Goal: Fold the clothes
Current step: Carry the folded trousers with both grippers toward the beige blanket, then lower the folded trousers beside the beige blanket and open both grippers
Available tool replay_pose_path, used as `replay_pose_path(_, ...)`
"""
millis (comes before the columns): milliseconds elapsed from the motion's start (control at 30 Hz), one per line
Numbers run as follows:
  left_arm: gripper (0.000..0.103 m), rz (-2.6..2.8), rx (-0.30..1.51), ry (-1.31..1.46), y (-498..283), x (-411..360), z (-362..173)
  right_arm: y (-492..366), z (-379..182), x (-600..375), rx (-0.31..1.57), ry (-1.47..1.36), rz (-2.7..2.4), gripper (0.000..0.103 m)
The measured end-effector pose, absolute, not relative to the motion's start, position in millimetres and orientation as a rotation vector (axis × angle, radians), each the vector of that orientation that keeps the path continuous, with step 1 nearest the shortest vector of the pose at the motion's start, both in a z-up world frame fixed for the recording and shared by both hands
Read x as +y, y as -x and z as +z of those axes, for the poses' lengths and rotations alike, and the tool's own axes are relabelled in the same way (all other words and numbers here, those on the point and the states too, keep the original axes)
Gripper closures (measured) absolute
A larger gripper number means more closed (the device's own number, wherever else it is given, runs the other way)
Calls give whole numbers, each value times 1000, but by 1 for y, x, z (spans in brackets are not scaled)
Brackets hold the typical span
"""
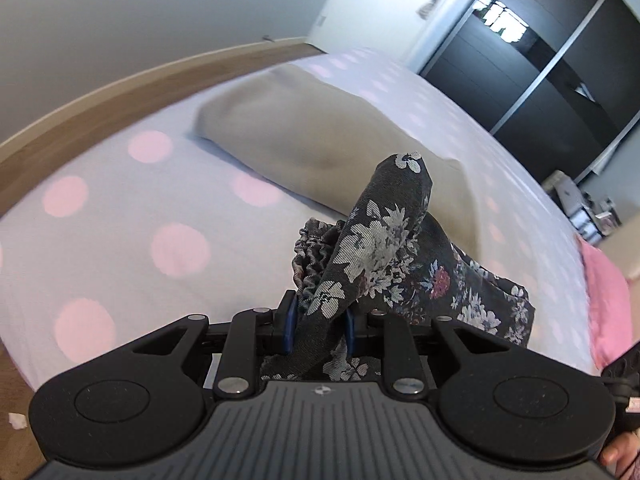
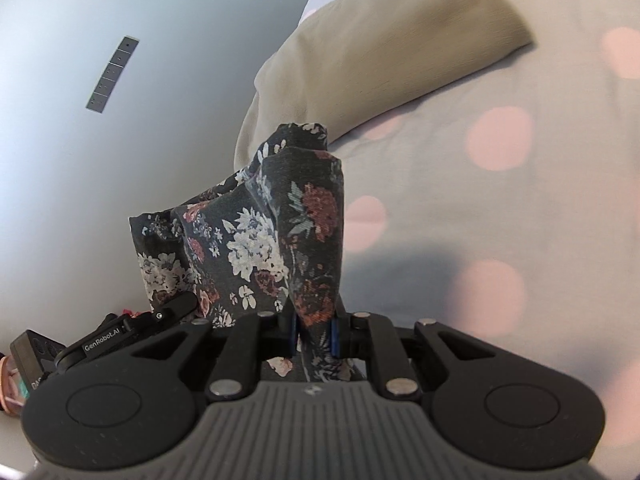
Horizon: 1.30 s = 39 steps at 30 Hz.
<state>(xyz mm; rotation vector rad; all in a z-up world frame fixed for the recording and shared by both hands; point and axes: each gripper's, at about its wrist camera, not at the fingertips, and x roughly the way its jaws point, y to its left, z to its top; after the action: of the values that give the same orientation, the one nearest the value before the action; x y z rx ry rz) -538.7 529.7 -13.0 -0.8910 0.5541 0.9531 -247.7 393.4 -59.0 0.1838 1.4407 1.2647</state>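
Note:
A dark floral garment hangs above the bed, pinched at two places. My left gripper is shut on one bunched fold of it, blue pads pressing the cloth, and a gathered elastic part shows just beyond. In the right wrist view my right gripper is shut on another fold of the same floral garment, which rises in a peak before the fingers. The other gripper's black body shows at the lower left of that view.
Below lies a bed with a pale sheet with pink dots and a beige pillow. A wooden bed frame runs along the wall. A dark wardrobe stands at the right. Pink cloth lies at the bed's right edge.

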Motion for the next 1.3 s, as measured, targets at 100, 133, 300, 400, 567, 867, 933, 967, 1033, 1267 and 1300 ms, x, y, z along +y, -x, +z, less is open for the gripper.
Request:
replay_pose_path(100, 82, 975, 560, 886, 530, 555, -26, 248, -73, 419, 1451, -171, 1235, 87)
replay_pose_path(133, 82, 977, 565, 880, 525, 563, -31, 246, -79, 426, 1458, -169, 1220, 87)
replay_pose_path(300, 82, 965, 592, 834, 512, 594, -63, 227, -103, 437, 1479, -149, 1163, 87)
replay_pose_path(400, 82, 975, 570, 858, 507, 603, -81, 221, -117, 445, 1482, -136, 1158, 87)
replay_pose_path(567, 82, 993, 609, 852, 493, 611, -107, 215, -136, 456, 1494, -111, 1130, 87)
replay_pose_path(867, 82, 1007, 603, 831, 482, 620, -129, 208, -150, 446, 1434, -118, 1148, 87)
replay_pose_path(933, 82, 1017, 583, 837, 481, 623, -130, 207, -149, 447, 1427, -130, 1158, 87)
replay_pose_path(967, 82, 1022, 573, 831, 480, 625, -128, 206, -148, 448, 1423, -136, 1162, 87)
replay_pose_path(1033, 83, 1033, 558, 805, 478, 626, -124, 205, -145, 445, 1397, -147, 1186, 87)
replay_pose_path(1267, 77, 1046, 574, 833, 480, 631, -135, 203, -154, 427, 1412, -118, 1143, 70)
replay_pose_path(1300, 74, 1053, 557, 843, 483, 631, -134, 201, -152, 420, 1404, -121, 1142, 67)
